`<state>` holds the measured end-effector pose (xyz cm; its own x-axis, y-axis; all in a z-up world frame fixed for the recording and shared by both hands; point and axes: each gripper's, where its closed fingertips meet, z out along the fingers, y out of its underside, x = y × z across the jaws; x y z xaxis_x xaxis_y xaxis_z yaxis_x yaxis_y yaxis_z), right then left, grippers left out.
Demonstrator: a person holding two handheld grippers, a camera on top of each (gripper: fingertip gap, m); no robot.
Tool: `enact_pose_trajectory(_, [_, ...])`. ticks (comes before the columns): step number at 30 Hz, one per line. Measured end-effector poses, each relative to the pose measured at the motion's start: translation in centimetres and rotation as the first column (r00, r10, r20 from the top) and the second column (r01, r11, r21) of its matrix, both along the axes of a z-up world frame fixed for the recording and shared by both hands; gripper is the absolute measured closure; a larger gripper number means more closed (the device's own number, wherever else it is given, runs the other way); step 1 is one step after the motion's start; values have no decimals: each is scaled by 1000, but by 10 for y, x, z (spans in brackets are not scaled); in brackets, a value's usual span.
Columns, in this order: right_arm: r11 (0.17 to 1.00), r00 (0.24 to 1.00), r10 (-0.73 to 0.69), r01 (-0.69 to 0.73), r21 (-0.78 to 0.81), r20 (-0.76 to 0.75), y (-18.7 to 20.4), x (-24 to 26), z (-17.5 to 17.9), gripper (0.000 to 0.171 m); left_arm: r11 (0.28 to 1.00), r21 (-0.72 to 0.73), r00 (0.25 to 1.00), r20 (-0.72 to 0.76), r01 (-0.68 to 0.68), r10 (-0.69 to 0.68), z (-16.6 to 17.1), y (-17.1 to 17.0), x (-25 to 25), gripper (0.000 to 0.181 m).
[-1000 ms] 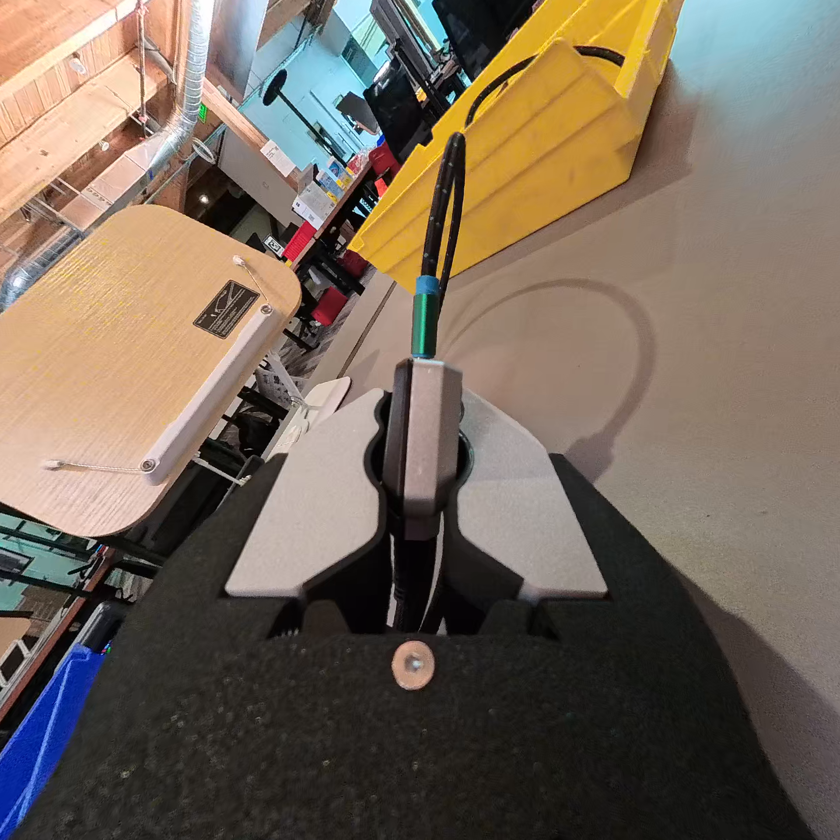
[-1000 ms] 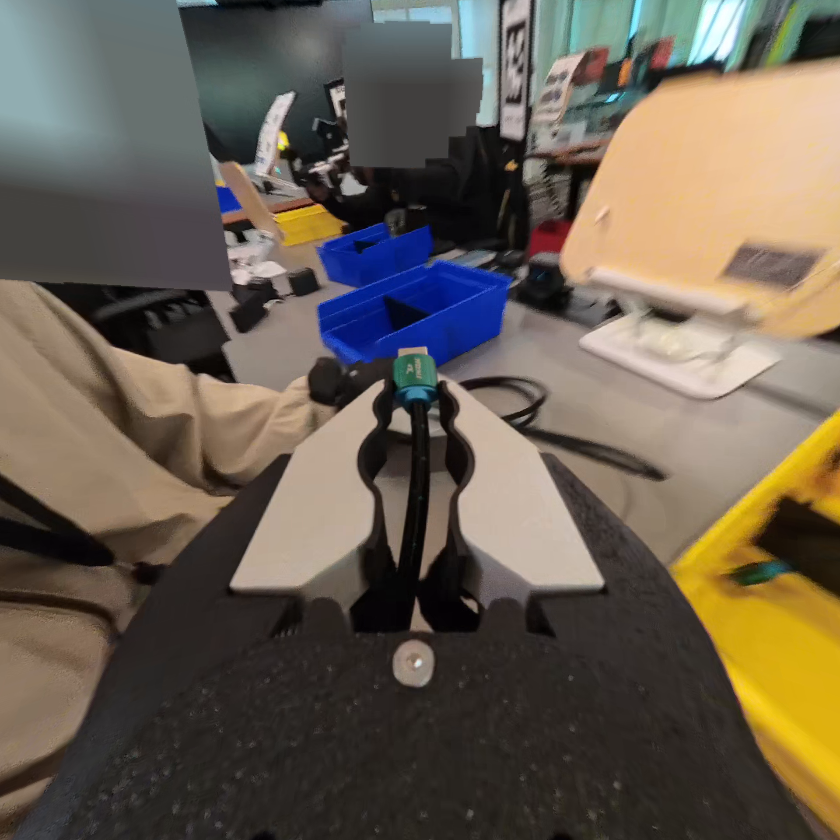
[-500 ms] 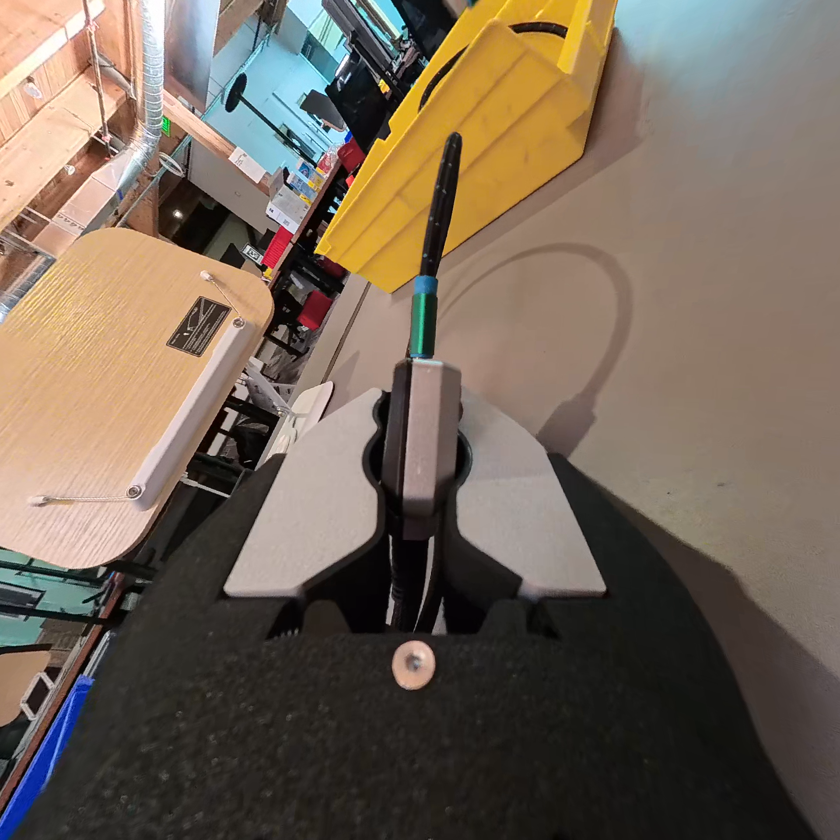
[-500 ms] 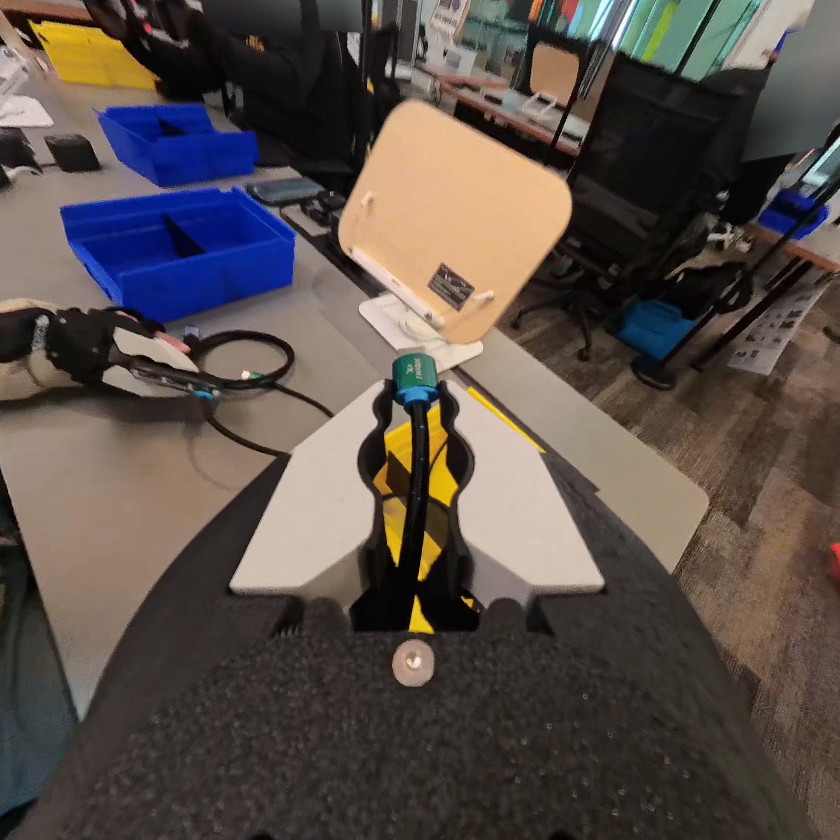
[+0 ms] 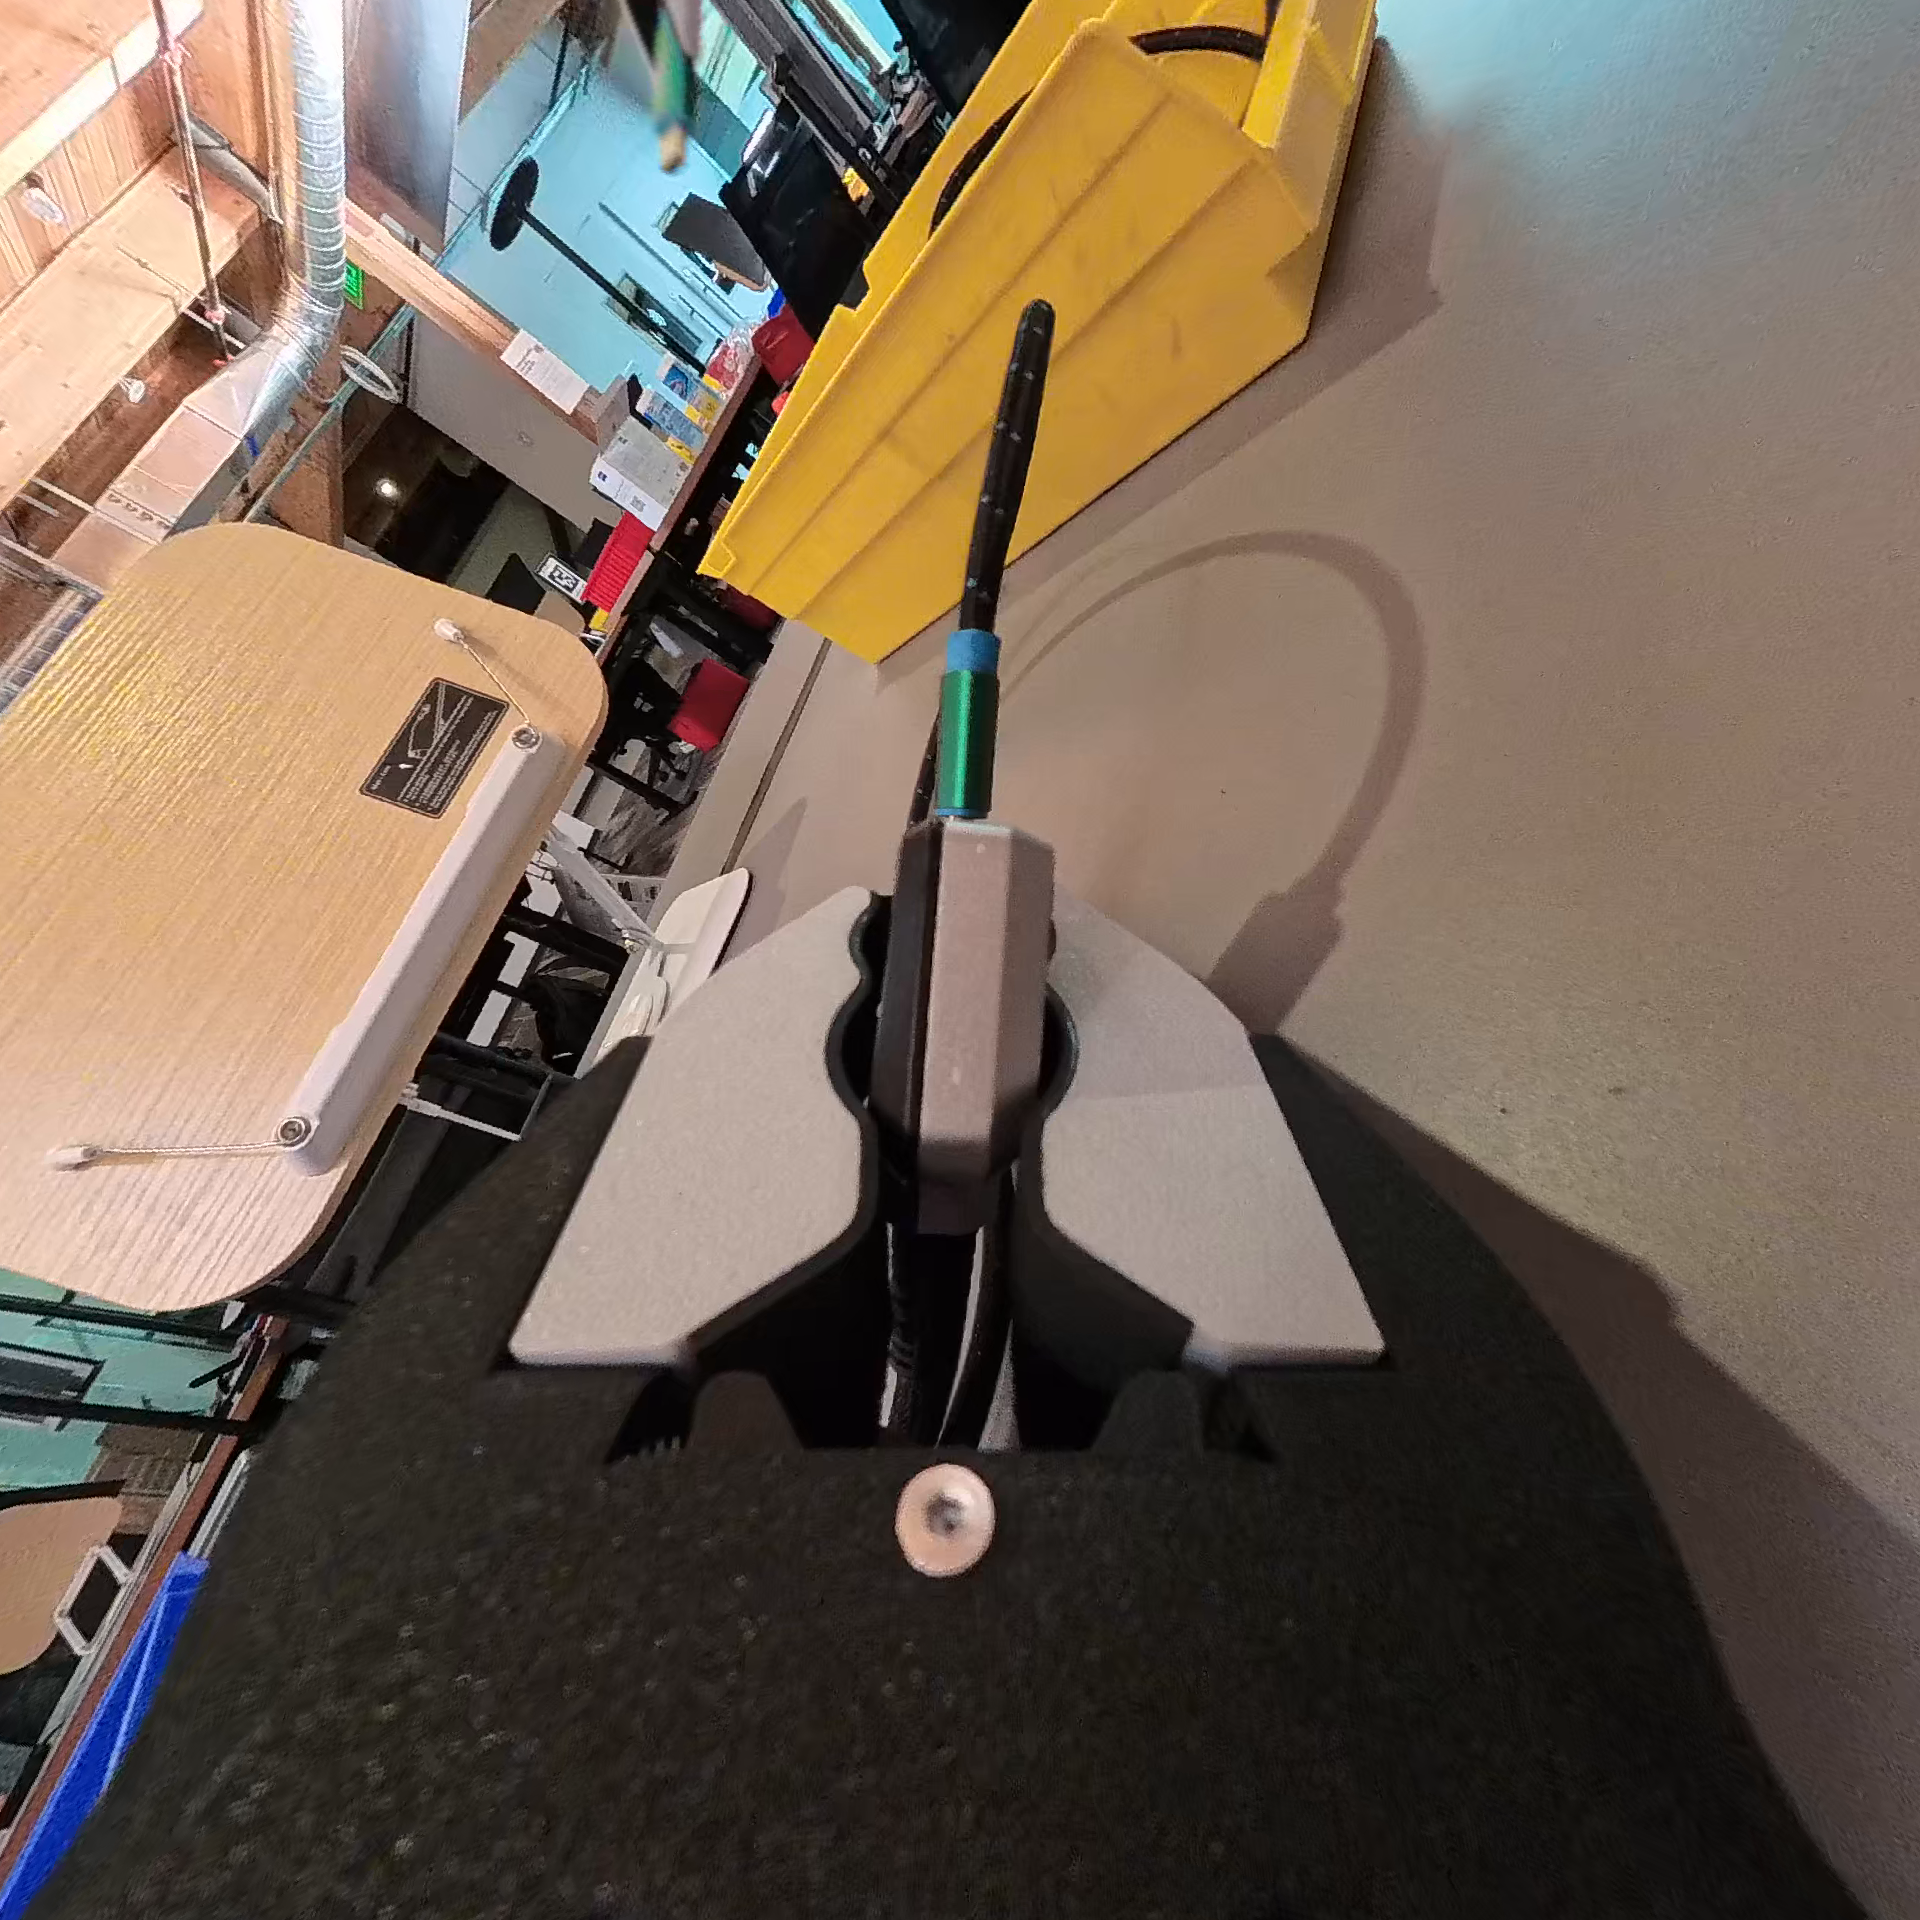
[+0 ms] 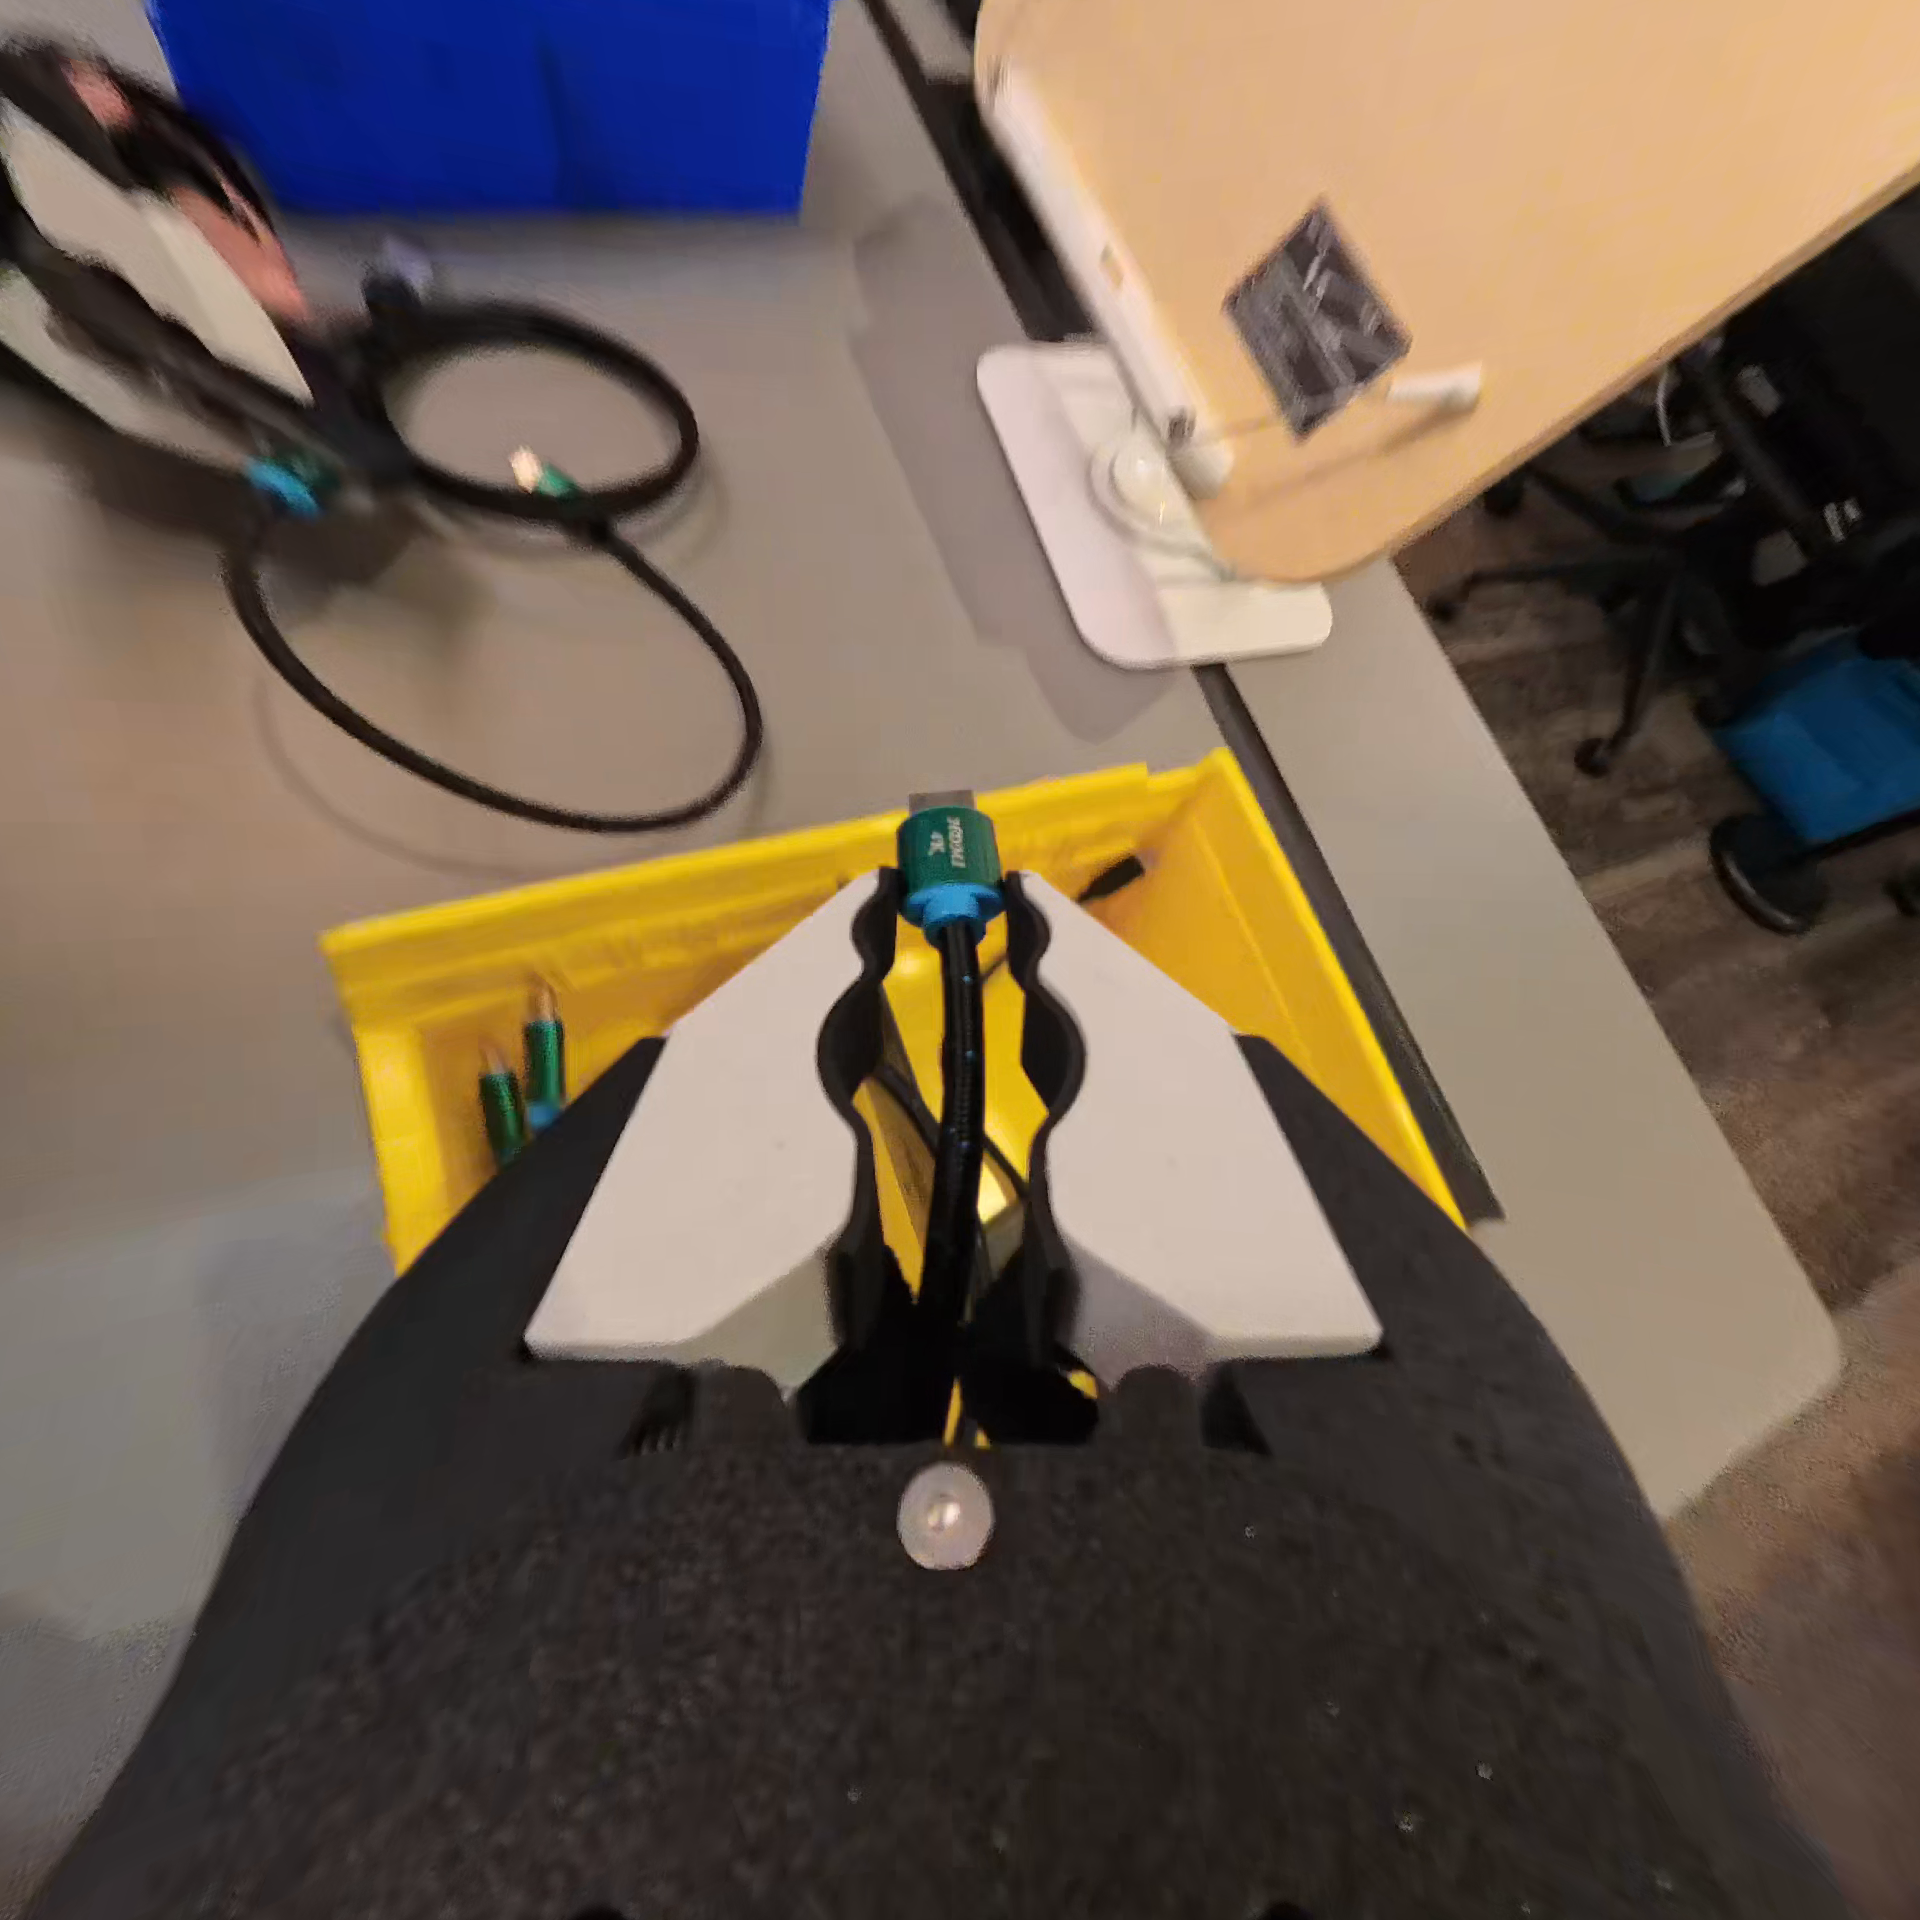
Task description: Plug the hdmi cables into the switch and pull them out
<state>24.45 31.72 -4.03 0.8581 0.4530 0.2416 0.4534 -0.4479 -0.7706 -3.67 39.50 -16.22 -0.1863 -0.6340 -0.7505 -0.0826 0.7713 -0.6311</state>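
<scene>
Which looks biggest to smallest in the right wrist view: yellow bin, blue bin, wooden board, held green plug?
As they appear:
1. wooden board, cut off by the frame
2. yellow bin, partly hidden behind the right gripper
3. blue bin, only partly in frame
4. green plug

The board and both bins are cropped, so the order among them is uncertain.

The left wrist view is sharp and evenly bright, and the braided cable (image 5: 1003, 488) throws a soft curved shadow across the grey counter (image 5: 1621, 727). The right wrist view is motion-blurred, worst at the far left claw (image 6: 275, 483) and the wooden board (image 6: 1455, 208). Wide-angle bending warps both pictures toward their edges.
</scene>
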Motion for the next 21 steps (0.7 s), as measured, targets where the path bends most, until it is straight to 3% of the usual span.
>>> enact_pose_trajectory(4, [999,982,24,-19,-27,189,-7,5,-41,152,1000,5,1000,-5,4,-4,-1,-1,-1,158])
enact_pose_trajectory(8, [988,959,118,-87,-129,256,-12,-12,-84,152,1000,10,1000,-9,6,-6,-2,-2,-1,158])
enact_pose_trajectory(12, [988,929,152,-141,-56,336,0,-28,-90,146,1000,23,1000,-19,10,-9,-5,-2,0,158])
enact_pose_trajectory(14, [980,901,192,-156,-120,389,-1,-29,-107,146,999,39,999,-31,12,-11,-7,-3,0,158])
enact_pose_trajectory(17, [975,862,221,-183,-127,455,3,-31,-120,131,999,40,999,-33,13,-12,-8,-4,0,158])
enact_pose_trajectory(19, [977,853,215,-188,-105,475,6,-31,-118,130,999,36,1000,-30,11,-10,-7,-3,0,158])
enact_pose_trajectory(21, [992,894,112,-126,4,434,15,-28,-98,119,999,31,1000,-28,9,-8,-7,-3,0,158])
